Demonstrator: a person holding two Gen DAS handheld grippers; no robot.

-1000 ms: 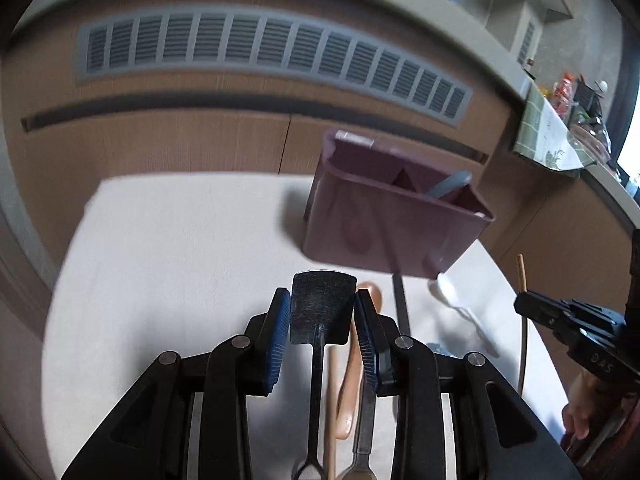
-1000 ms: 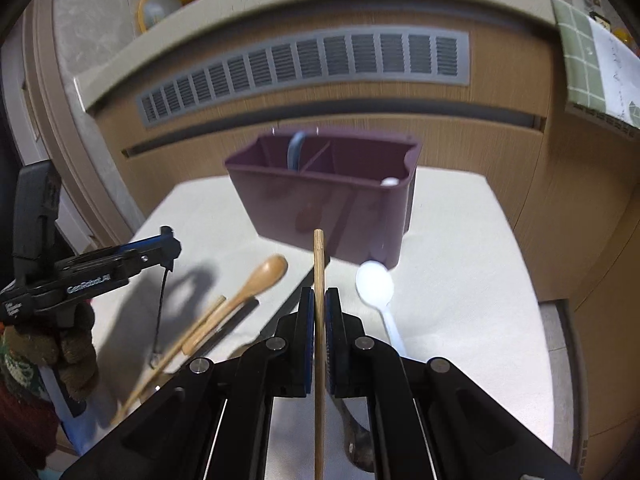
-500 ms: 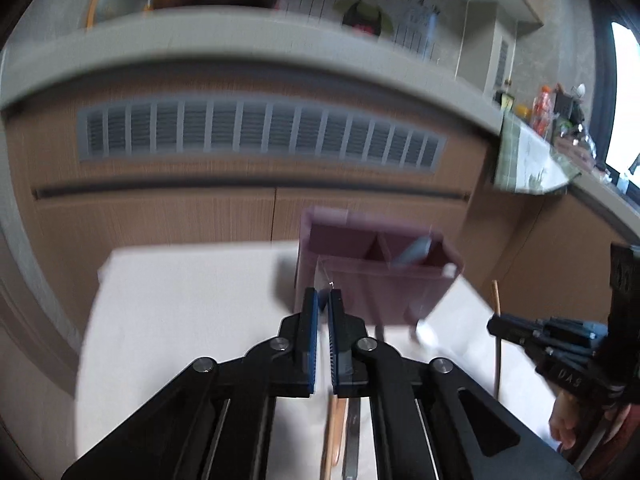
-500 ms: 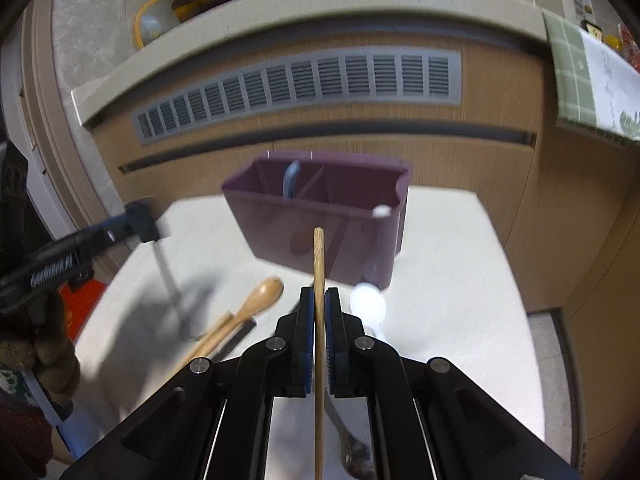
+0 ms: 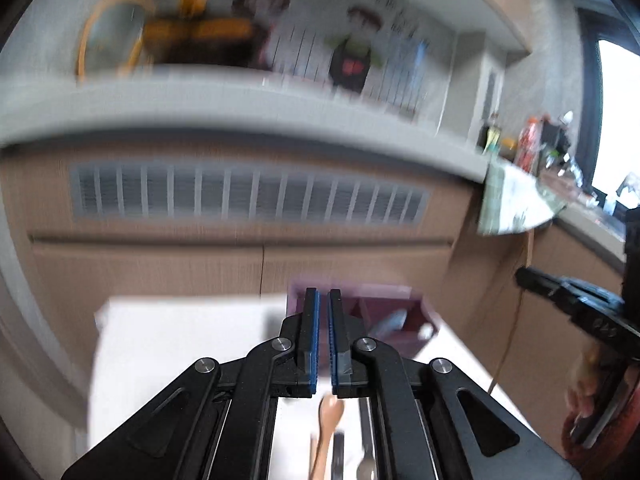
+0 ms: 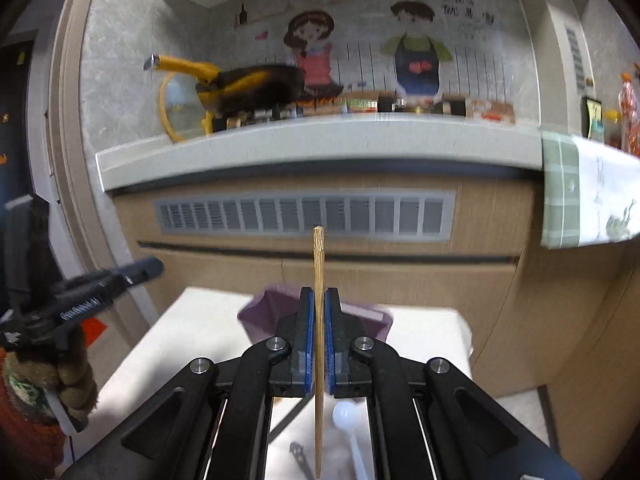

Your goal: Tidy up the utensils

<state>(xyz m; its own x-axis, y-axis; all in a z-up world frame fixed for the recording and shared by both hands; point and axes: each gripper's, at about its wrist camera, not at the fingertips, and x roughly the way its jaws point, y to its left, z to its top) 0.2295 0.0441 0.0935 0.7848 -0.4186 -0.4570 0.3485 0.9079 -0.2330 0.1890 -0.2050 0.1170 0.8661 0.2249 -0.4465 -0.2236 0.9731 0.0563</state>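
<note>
R gripper (image 6: 319,320): blue pads clamped on an upright wooden chopstick (image 6: 318,280), tip above the jaws. L gripper (image 5: 323,320): jaws nearly together, a narrow slit btwn pads; whether anything is held cannot be told. Purple divided caddy (image 5: 384,312) just beyond, on white table (image 5: 180,340). Near, under grippers: wooden spoon (image 5: 329,416), white plastic spoon (image 6: 347,420), metal utensils

Each black hand-held gripper (image 5: 324,336) has blue finger pads (image 6: 307,344), silver screws and white lettering.
</note>
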